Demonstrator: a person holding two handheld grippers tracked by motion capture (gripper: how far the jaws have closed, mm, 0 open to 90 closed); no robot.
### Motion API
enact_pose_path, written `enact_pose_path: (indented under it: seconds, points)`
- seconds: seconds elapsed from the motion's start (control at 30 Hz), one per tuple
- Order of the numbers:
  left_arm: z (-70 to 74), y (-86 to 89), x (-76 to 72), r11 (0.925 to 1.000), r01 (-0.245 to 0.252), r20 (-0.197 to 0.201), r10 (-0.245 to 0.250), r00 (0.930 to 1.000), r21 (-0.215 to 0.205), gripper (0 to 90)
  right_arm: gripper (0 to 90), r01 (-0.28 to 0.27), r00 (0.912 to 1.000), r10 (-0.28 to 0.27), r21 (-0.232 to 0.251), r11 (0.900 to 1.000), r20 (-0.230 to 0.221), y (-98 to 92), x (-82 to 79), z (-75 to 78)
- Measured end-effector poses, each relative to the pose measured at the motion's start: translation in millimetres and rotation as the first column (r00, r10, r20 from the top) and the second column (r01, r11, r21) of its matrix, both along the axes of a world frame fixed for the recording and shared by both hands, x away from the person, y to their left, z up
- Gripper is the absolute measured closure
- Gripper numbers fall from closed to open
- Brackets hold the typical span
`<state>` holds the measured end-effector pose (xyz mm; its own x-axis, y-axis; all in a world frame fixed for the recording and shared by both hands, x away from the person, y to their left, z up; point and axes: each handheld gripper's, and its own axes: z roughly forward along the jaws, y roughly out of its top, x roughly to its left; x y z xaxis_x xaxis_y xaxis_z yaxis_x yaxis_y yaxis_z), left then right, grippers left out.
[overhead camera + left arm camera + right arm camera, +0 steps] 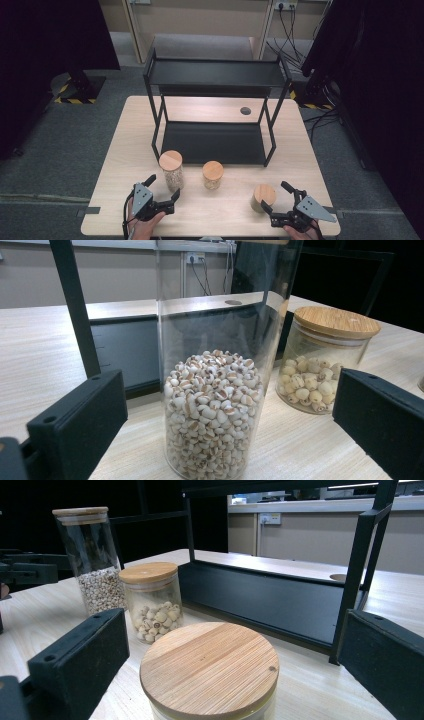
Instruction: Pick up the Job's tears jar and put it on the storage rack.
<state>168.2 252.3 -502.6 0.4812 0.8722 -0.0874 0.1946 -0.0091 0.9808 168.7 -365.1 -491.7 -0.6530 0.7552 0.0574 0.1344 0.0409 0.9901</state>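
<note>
Unlabelled tall jar (212, 390) between open left claw (164, 192), right claw (276, 200) open

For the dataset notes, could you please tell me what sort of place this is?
Probably a lab or recording room: a lone light wooden table on grey carpet, black curtains at the sides, and wall sockets with trailing cables behind.

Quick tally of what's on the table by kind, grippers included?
Glass jars with wooden lids: 3, tall jar, middle jar, short jar
Black two-tier shelf rack: 1
Handheld grippers: 2, left gripper, right gripper, both open
Total: 6
</note>
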Motion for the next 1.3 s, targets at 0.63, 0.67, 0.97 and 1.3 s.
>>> enact_pose_path:
  seconds: [0.63, 0.67, 0.97, 1.3]
  points:
    - [-0.1, 0.8, 0.0, 1.0, -0.009, -0.004, 0.009, 1.0, -0.003, 0.9, 0.5, 0.003, 1.0, -0.003, 0.002, 1.0, -0.003, 0.2, -0.1, -0.1]
    - [-0.1, 0.9, 0.1, 1.0, -0.01, -0.004, 0.01, 0.9999, -0.003, 0.9, 0.5, 0.004, 1.0, -0.004, 0.002, 1.0, -0.003, 0.3, -0.2, -0.1]
    - [-0.3, 0.1, 0.2, 1.0, -0.008, 0.0, 0.008, 1.0, -0.002, 1.0, 0.5, 0.004, 1.0, -0.004, 0.005, 1.0, -0.005, -0.3, -0.1, -0.3]
    - [-0.8, -3.0, 6.8, 1.0, 0.005, -0.006, -0.005, 1.0, 0.0, 1.2, 0.5, 0.006, 0.9999, -0.006, 0.008, 1.0, -0.009, -0.3, 0.4, -0.8]
